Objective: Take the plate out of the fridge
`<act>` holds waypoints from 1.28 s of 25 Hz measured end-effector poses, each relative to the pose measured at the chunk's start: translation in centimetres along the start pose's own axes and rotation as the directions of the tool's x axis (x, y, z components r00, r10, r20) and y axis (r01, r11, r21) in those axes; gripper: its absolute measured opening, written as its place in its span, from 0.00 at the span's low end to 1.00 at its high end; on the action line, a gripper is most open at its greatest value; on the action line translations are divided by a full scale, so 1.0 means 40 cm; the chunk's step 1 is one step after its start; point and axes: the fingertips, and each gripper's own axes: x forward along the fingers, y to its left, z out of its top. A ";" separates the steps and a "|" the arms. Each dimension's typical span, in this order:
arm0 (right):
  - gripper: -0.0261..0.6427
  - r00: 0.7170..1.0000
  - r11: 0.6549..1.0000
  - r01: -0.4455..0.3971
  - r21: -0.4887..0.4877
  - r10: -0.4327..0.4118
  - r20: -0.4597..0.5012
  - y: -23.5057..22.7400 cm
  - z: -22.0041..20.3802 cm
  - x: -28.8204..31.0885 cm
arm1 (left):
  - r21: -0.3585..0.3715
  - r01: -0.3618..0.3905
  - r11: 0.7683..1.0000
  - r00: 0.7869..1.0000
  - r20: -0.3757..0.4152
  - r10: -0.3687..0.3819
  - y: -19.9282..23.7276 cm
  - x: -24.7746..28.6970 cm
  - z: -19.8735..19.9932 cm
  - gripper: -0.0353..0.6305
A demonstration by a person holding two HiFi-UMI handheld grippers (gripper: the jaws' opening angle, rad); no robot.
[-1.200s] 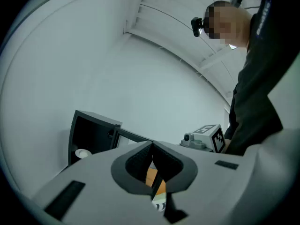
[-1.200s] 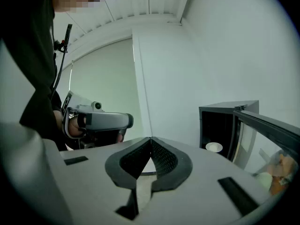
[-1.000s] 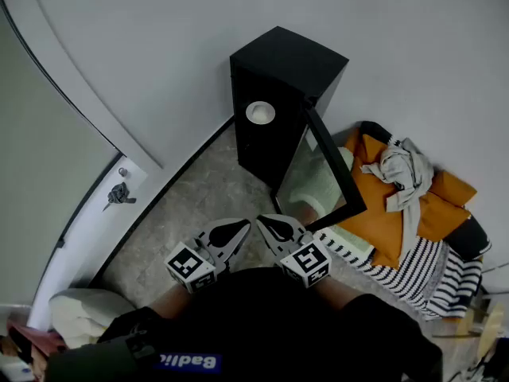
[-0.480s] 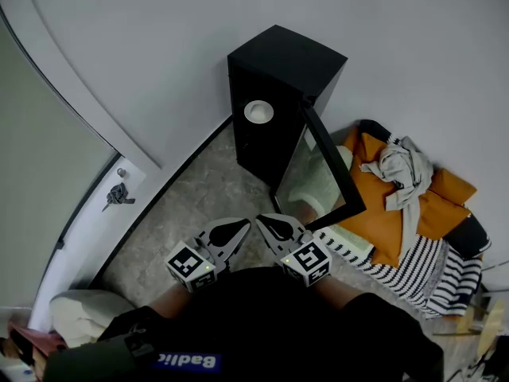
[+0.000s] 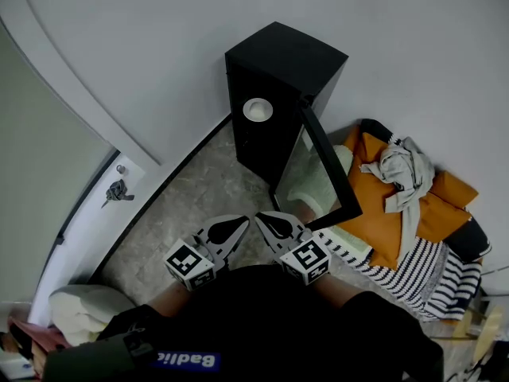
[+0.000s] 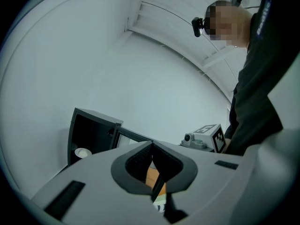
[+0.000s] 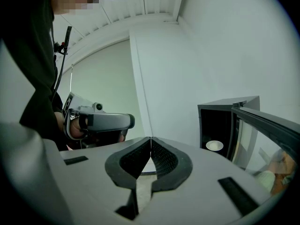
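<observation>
Jaws together on left hand-held gripper [image 5: 232, 231], nothing between them; same for right hand-held gripper [image 5: 269, 224] just beside it. Both at 6 o'clock in head view. Plate [image 5: 257, 109] inside black fridge [image 5: 286, 58] at 12 o'clock, door [image 5: 306, 177] open. Clothes pile [image 5: 398, 189] at 3 o'clock.

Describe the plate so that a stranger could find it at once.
Find the small black fridge against the white wall, its glass door swung open. Inside the dark compartment lies the plate: small, round and white, the only pale thing in there.
</observation>
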 end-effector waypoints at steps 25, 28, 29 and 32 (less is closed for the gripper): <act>0.06 0.995 0.995 -0.093 0.022 0.093 -0.025 -0.184 -0.021 -0.008 | -0.017 -0.140 0.990 0.990 -0.018 0.140 0.067 0.175 -0.019 0.06; 0.06 0.998 0.998 -0.063 0.028 0.064 -0.028 -0.205 -0.017 0.029 | -0.018 -0.109 0.994 0.994 -0.010 0.109 0.108 0.183 -0.002 0.06; 0.06 0.998 0.998 -0.050 0.031 0.050 -0.027 -0.214 -0.013 0.043 | -0.018 -0.099 0.995 0.995 -0.016 0.099 0.126 0.184 0.000 0.06; 0.06 1.000 0.999 -0.007 0.047 0.008 -0.028 -0.247 -0.003 0.099 | -0.019 -0.065 0.998 0.997 -0.032 0.064 0.192 0.190 0.010 0.06</act>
